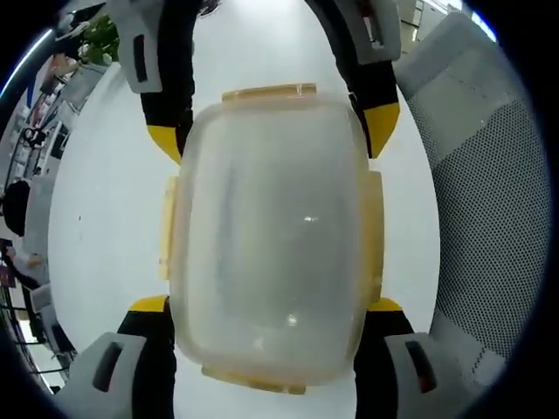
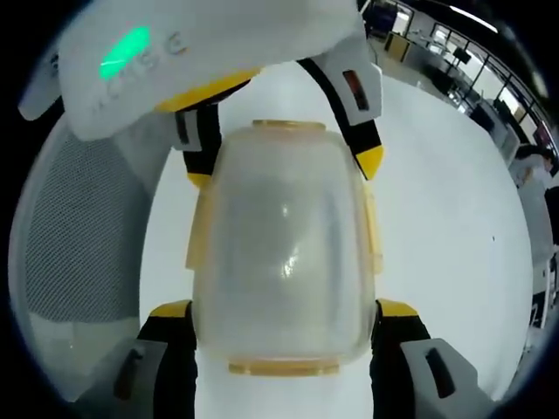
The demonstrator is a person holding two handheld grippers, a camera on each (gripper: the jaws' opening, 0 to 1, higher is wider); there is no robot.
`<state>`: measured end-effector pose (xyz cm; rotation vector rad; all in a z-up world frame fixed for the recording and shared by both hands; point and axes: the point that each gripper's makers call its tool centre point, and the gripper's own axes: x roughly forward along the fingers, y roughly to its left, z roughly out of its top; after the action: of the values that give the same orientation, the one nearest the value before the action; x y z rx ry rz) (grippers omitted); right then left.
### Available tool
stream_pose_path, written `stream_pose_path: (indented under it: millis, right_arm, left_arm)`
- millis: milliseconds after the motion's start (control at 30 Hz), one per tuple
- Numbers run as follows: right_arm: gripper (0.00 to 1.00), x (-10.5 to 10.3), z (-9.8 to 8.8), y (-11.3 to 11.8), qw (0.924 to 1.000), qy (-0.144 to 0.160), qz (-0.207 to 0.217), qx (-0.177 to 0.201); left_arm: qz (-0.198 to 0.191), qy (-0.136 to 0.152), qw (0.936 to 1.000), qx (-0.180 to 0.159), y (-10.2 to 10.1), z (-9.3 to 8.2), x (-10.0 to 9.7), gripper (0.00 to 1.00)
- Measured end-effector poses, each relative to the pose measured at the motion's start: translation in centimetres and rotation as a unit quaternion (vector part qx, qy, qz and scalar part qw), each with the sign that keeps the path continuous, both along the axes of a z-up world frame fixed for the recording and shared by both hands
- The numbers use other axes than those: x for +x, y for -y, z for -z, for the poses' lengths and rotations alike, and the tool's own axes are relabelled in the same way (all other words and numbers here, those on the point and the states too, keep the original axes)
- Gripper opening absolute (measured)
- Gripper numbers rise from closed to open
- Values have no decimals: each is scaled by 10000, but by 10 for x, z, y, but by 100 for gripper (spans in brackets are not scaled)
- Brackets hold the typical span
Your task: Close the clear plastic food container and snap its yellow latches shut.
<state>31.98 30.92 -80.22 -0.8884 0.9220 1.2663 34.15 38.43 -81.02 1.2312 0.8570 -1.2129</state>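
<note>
You are clamping the container (image 1: 271, 236) from opposite ends with the left gripper (image 1: 266, 307) and right gripper (image 2: 286, 310); next, I judge, press its yellow latches (image 1: 374, 231) shut.

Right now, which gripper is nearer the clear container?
Neither, as far as shows: left gripper and right gripper each straddle the container from opposite ends, fingers flanking its long sides.
</note>
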Motion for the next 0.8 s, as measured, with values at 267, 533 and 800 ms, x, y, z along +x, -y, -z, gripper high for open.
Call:
stream_pose_path:
  millis: [267,533,800]
  right_arm:
    - [82,9,0,-1,10000,11,-53,-10]
    - [82,15,0,-1,10000,9,-99,-1]
    - [83,19,-1,-2,10000,11,-77,35]
  left_arm:
    - [-36,-12,10000,-83,1,0,6,85]
    - [-85,-25,9999,-109,1,0,9,85]
    - [-65,-29,10000,-59,2,1,14,86]
